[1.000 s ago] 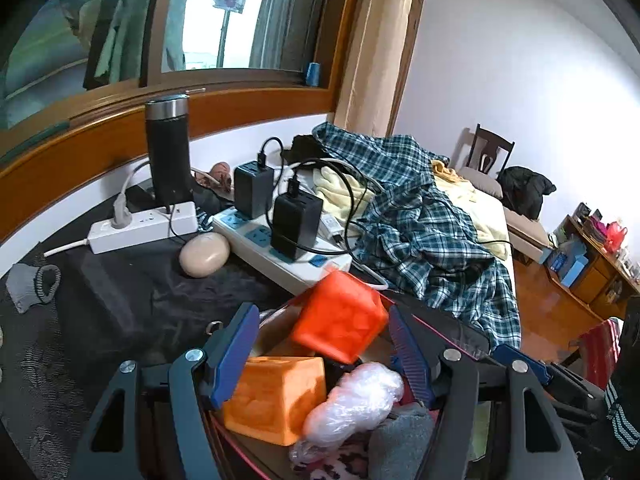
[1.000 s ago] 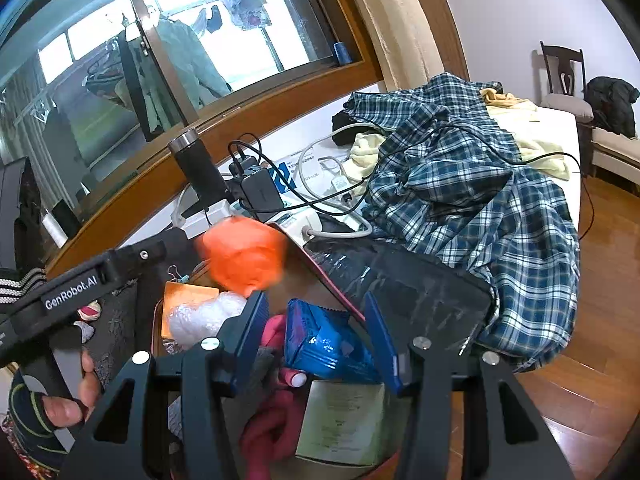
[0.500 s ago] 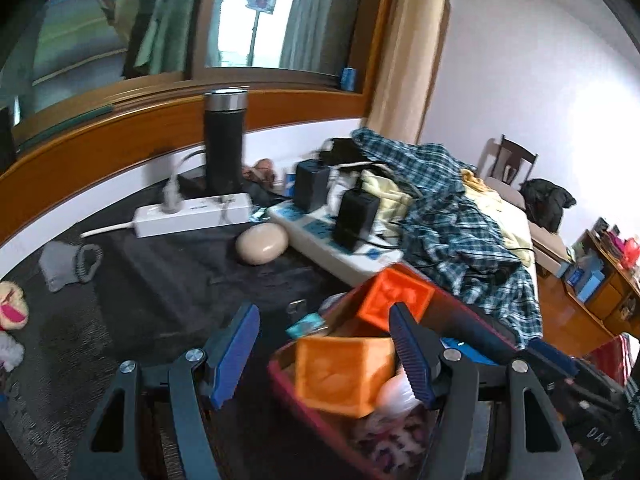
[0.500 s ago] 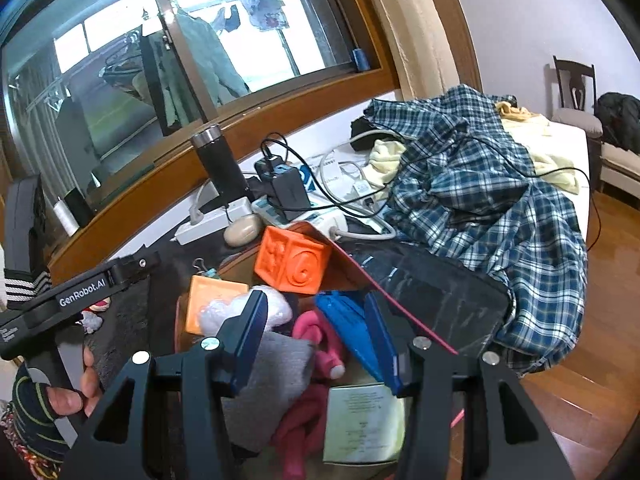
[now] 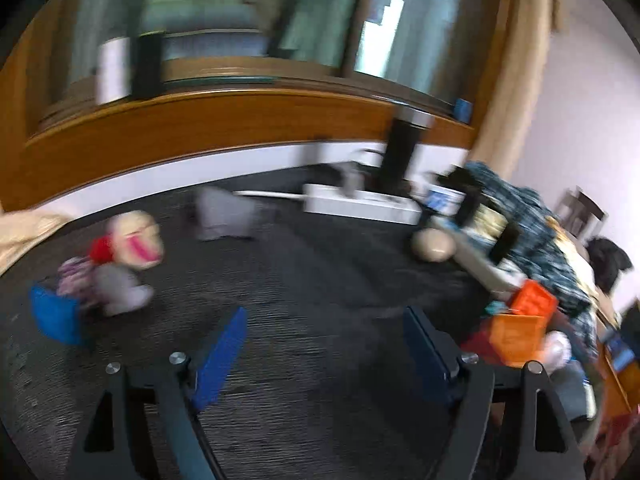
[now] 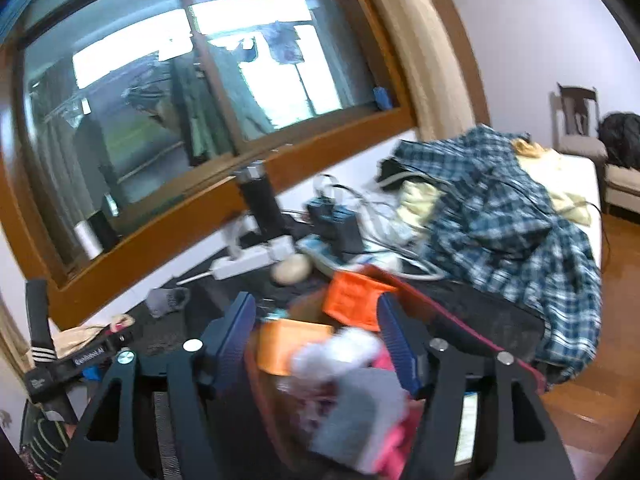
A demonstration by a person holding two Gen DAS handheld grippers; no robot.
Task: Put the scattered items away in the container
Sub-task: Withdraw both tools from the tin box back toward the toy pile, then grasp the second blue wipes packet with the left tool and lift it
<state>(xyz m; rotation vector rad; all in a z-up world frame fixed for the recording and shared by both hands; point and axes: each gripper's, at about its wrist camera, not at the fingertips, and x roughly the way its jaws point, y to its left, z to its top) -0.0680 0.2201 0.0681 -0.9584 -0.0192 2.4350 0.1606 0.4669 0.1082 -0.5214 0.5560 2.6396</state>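
Left gripper [image 5: 324,344] jaws opening, nothing between, over dark mat [image 5: 320,280]; toys [image 5: 132,240] at 10 o'clock. Right gripper [image 6: 316,332] opening, empty, above box [image 6: 460,320] holding orange blocks [image 6: 352,300].

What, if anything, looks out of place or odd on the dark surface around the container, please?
Several items lie loose outside the container: a grey sock near the wall and a soft toy beside small bits at the left. A beige oval object sits against the power strip. Nothing looks spilled or damaged, though blur limits detail.

Both wrist cams low, sharing power strip [image 5: 362,203] [image 6: 244,263].
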